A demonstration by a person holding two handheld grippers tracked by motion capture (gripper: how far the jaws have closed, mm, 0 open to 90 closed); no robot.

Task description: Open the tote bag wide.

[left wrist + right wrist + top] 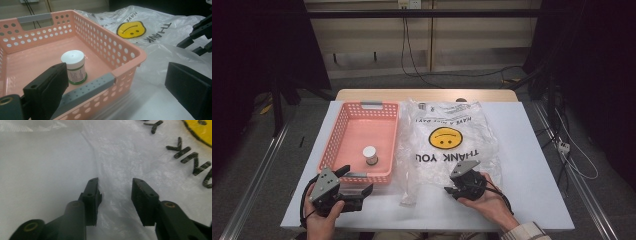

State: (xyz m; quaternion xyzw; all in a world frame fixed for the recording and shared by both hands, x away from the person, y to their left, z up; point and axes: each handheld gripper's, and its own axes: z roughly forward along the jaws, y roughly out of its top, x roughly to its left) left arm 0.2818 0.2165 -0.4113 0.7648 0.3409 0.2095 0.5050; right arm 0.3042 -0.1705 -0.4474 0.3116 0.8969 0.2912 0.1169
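A pink perforated basket [343, 120] stands on the left of the white table. Upright in it is a small white-capped bottle [370, 155] with a green-edged label. A clear plastic bag [447, 135], printed with a yellow smiley and "THANK YOU", lies flat to the basket's right. My left gripper [357, 181] is open wide at the basket's near corner, and the left gripper view shows the bottle [74, 66] just past its left jaw. My right gripper [455, 184] hovers low over the bag's near part, with its jaws [115, 187] apart above the crinkled film [140, 152] and nothing pinched between them.
The basket's rim [120, 47] and its grey handle strip [87, 90] lie between my left jaws. The right gripper [197, 37] shows at that view's right edge over the bag [155, 47]. Bare table lies right of the bag [527, 160]. Cables run across the floor beyond.
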